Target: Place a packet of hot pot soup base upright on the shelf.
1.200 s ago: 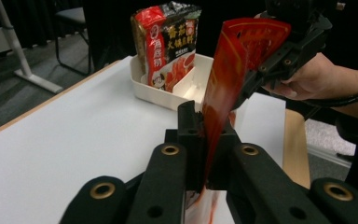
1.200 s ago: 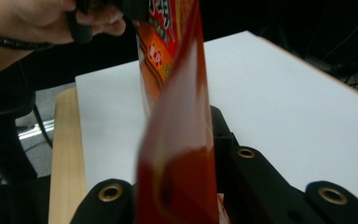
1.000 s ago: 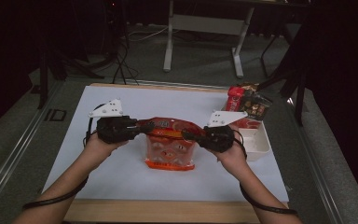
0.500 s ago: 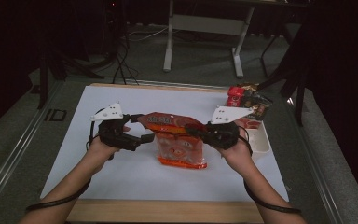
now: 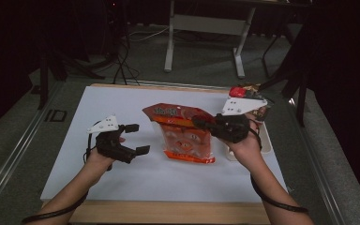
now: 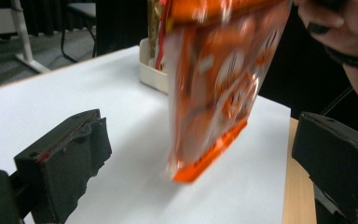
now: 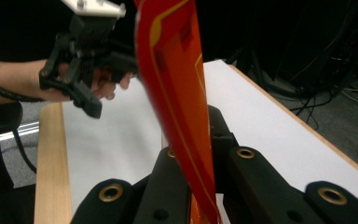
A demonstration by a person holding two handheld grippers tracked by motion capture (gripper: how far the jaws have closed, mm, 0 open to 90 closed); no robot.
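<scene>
Centre of the high view: orange snack bag (image 5: 183,133) hangs from the right gripper (image 5: 201,123), jaws clamped on its right edge; the right gripper view shows the film (image 7: 177,93) pinched edge-on between the pads. The bag's lower corner looks to be on or just above the white table sheet (image 5: 122,178); can't tell which. Left gripper (image 5: 133,138), left of centre frame, has just been opening; jaws now wide apart, nothing between them, clear of the bag, which sits just ahead in its own view (image 6: 214,88). White tray (image 5: 267,140) with more packets sits at right, behind the right hand.

Step, my read: one-handed carry after the left let go, likely heading to the tray. Next: swing the bag right and lower it before releasing, left gripper staying out of the way.
</scene>
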